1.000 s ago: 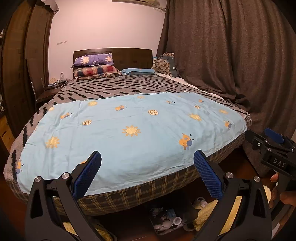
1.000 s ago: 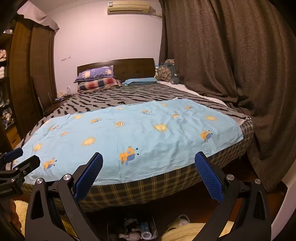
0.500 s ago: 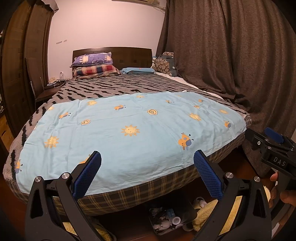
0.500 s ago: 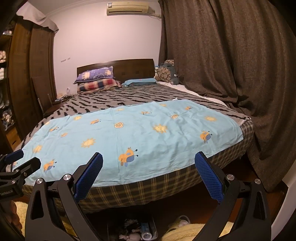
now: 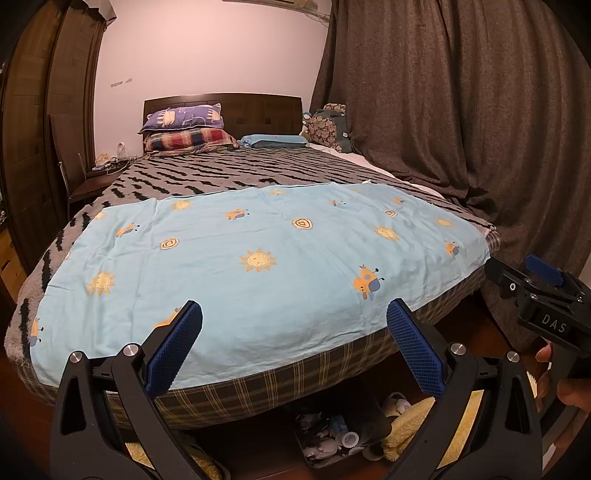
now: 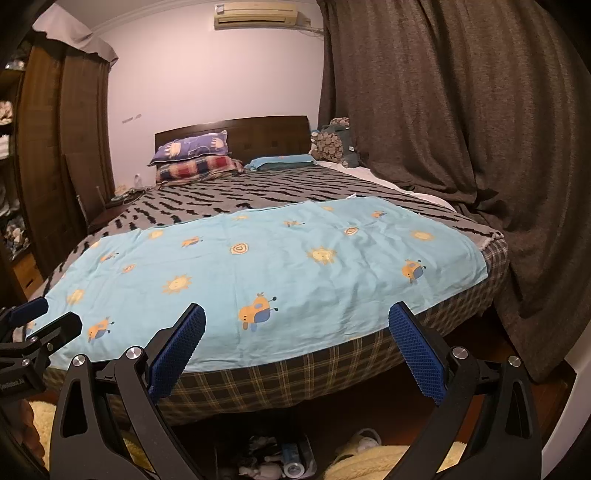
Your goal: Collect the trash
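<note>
A bed (image 6: 280, 206) with a dark headboard (image 6: 258, 134) is set against a pale wall (image 6: 207, 74). Brown curtains (image 6: 461, 110) are hung right of the bed, a wardrobe (image 6: 55, 147) is stood left, and an AC unit (image 6: 255, 14) is mounted above.

place: a home bedroom
bed: a wide bed (image 5: 258, 177) with a wooden headboard (image 5: 258, 110) and stacked pillows (image 5: 184, 129)
cover: a light blue sheet (image 5: 258, 258) with suns
window side: heavy grey curtains (image 5: 461, 110)
wall: air conditioner (image 6: 255, 14), wooden wardrobe (image 6: 62, 147)
</note>
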`<state>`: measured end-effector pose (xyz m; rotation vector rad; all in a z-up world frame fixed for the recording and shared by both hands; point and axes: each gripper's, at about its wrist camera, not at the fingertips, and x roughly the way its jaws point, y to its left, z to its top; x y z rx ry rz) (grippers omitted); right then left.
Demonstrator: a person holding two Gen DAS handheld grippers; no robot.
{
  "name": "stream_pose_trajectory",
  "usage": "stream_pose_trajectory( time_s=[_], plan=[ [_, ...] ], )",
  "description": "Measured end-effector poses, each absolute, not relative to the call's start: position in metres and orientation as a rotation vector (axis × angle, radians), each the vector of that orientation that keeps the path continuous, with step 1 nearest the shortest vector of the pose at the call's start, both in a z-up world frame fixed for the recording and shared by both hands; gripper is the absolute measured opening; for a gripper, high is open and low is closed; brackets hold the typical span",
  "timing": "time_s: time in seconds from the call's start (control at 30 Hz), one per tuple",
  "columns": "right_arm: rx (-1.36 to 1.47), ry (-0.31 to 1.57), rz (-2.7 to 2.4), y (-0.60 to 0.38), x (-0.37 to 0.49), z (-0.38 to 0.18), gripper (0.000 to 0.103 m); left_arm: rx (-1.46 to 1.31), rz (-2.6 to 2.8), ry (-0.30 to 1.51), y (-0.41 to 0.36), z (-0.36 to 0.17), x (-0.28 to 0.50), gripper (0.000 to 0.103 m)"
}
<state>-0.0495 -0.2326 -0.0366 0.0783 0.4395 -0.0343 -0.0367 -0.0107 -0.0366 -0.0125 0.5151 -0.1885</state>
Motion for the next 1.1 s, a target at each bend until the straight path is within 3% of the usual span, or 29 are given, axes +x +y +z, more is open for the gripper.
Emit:
stream_pose_trajectory(
  time_s=[1.1],
  plan=[
    [0.092, 0.458, -0.03, -0.2319, -0.0471, -0.0397, 0.1, -0.018, -0.189, 0.518, -0.0091, -0.0349, -0.0356, 0.095]
  ],
)
